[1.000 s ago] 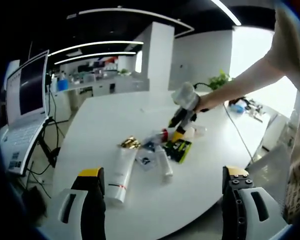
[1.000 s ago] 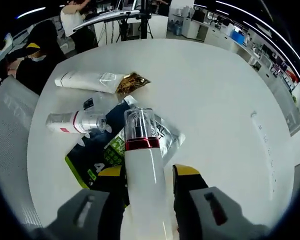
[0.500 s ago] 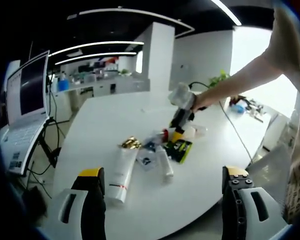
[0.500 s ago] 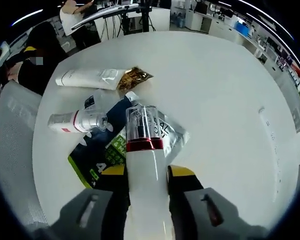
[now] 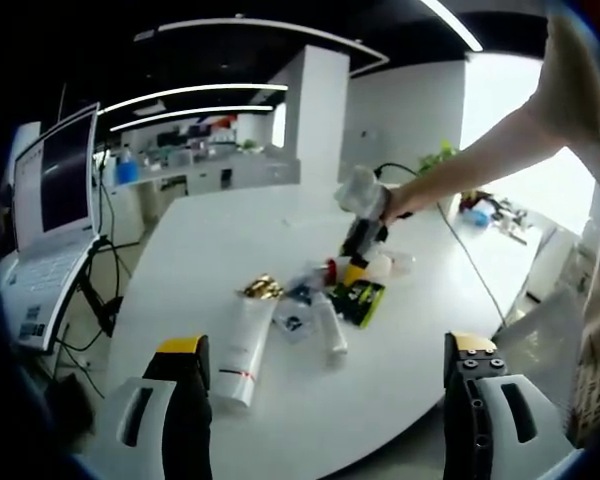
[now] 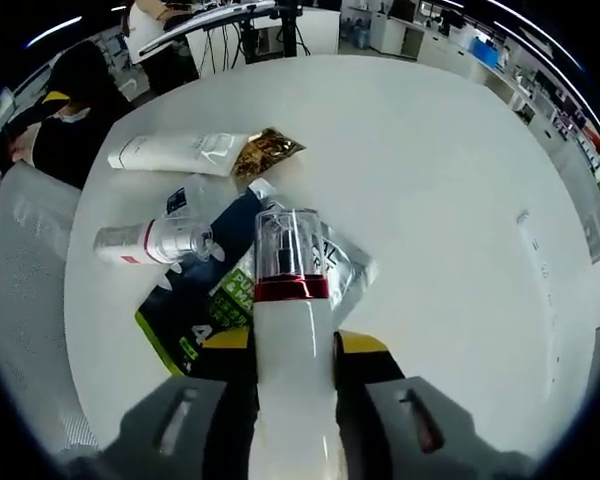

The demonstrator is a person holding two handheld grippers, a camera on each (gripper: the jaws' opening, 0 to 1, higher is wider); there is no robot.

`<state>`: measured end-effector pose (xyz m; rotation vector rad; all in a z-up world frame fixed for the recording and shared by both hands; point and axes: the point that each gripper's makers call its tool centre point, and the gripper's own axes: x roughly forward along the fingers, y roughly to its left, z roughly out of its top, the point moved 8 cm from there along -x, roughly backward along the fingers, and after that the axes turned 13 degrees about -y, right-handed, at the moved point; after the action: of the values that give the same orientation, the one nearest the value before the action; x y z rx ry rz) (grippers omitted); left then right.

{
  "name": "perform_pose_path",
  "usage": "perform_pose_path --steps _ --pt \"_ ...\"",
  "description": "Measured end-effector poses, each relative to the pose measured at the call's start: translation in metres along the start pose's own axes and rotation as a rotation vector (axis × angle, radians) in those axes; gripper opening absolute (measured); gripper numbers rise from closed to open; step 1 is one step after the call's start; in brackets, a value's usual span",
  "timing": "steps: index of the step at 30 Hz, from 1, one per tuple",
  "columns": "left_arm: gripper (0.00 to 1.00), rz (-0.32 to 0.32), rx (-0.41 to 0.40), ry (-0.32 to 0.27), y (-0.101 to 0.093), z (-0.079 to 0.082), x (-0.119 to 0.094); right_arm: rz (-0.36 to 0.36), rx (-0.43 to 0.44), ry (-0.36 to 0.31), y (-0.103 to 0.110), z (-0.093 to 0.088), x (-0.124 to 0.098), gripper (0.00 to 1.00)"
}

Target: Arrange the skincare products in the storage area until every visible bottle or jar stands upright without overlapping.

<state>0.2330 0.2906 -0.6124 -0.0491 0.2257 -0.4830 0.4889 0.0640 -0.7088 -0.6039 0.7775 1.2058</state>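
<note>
We carry one bottle; the rest lie flat ahead.

Left gripper view: our left gripper [image 5: 325, 415] hangs with jaws wide apart and empty; far ahead lie a white squeeze tube with gold cap [image 5: 243, 338] and a dark green sachet [image 5: 357, 298].
Right gripper view: our right gripper [image 6: 293, 352] clamps a white bottle with clear cap and red band [image 6: 292, 320], long axis pointing forward; bare white round table [image 6: 450, 200] opens to its right for standing it.

left gripper [image 5: 325, 400]: black fingers [image 5: 186, 400] with yellow tips, grey housings. right gripper [image 6: 294, 355]: same yellow-tipped black fingers [image 6: 365, 350]. person wears a pale short sleeve [image 5: 580, 70].
</note>
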Motion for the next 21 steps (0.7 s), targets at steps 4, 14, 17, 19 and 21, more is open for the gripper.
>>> perform_pose_path --steps 4,14,17,19,21 --pt "0.95 -0.002 0.002 0.001 0.0 0.0 0.0 -0.02 0.027 -0.027 0.004 -0.002 -0.004 0.28" --pt "0.95 -0.01 -0.011 -0.005 -0.001 0.001 0.0 -0.063 0.081 -0.121 0.019 -0.006 -0.022 0.28" --pt "0.95 -0.016 -0.02 -0.005 -0.001 0.001 0.001 -0.088 0.109 -0.159 0.021 -0.007 -0.029 0.28" --pt "0.95 -0.018 -0.022 -0.005 -0.001 0.001 0.001 -0.099 0.123 -0.185 0.023 -0.007 -0.034 0.28" --pt "0.95 -0.021 -0.024 -0.004 -0.001 0.001 0.001 -0.111 0.132 -0.208 0.026 -0.007 -0.039 0.28"
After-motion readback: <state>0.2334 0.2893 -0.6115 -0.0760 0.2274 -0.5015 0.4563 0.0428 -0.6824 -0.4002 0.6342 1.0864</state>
